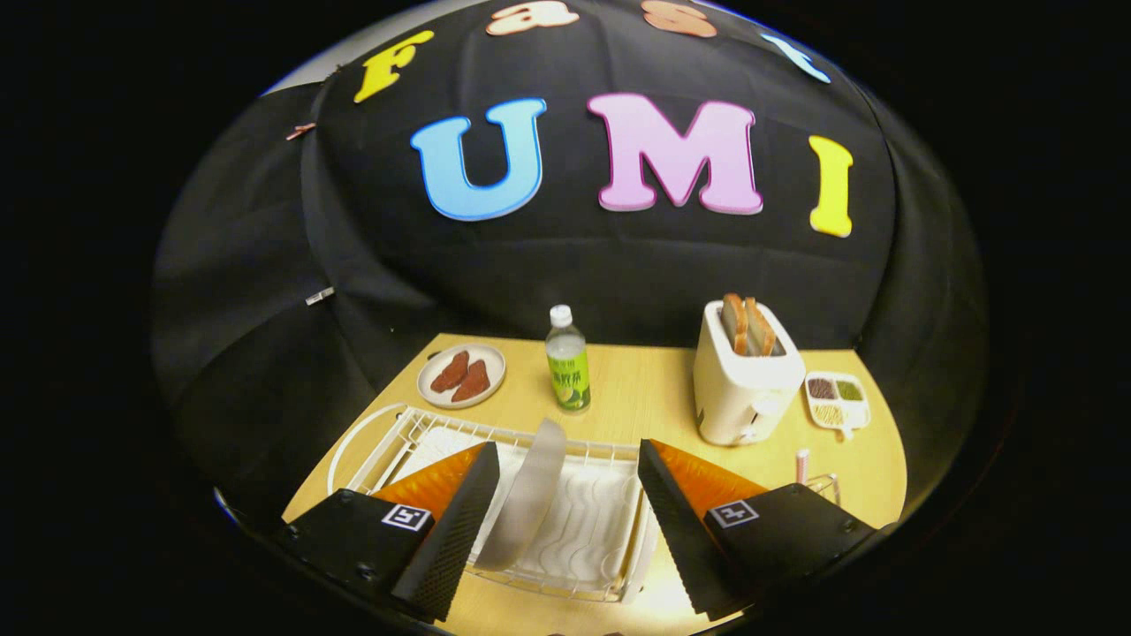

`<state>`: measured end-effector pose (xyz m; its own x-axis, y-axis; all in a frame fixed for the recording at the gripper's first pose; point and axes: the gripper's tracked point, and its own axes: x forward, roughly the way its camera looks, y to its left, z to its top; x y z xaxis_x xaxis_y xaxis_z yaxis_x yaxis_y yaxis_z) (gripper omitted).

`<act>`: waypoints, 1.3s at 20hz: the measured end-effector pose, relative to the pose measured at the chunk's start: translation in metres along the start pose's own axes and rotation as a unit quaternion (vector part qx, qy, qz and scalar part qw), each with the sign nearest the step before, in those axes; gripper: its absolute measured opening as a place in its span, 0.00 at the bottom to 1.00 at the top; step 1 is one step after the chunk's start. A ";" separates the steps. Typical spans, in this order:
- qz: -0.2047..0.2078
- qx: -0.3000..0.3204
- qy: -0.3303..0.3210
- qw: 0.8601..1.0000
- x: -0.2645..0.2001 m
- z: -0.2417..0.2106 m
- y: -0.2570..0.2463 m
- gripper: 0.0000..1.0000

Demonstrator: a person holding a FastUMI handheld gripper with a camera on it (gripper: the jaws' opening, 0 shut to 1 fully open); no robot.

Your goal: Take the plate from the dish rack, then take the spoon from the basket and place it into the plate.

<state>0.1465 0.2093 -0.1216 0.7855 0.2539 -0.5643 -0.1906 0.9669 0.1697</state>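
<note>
The gripper point(561, 508) hung with fingers wide apart over the white dish rack point(583, 521), the plate point(530, 495) standing on edge between them, nearer the left finger. Plate-taking was underway; closing on its rim seemed next.

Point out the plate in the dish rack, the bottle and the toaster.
plate point(530, 495): gripper view, middle of its edge-on body, between the open jaws.
bottle point(567, 371): gripper view, its label, beyond the rack.
toaster point(742, 389): gripper view, front wall of its body.
</note>
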 end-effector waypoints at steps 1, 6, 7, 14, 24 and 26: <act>-0.001 0.007 0.018 1.000 0.008 -0.006 0.001 0.99; 0.000 0.014 0.074 0.997 0.029 -0.026 0.008 0.97; -0.001 0.016 0.088 0.996 0.034 -0.032 0.010 0.94; 0.010 0.029 0.134 0.990 0.049 -0.055 0.028 0.66; -0.029 0.084 0.156 0.984 0.051 -0.061 0.021 0.43; -0.038 0.089 0.157 0.983 0.050 -0.057 0.020 0.34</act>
<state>0.1485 0.2433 -0.1926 0.5679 0.2026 -0.7978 -0.0104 0.9709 0.2392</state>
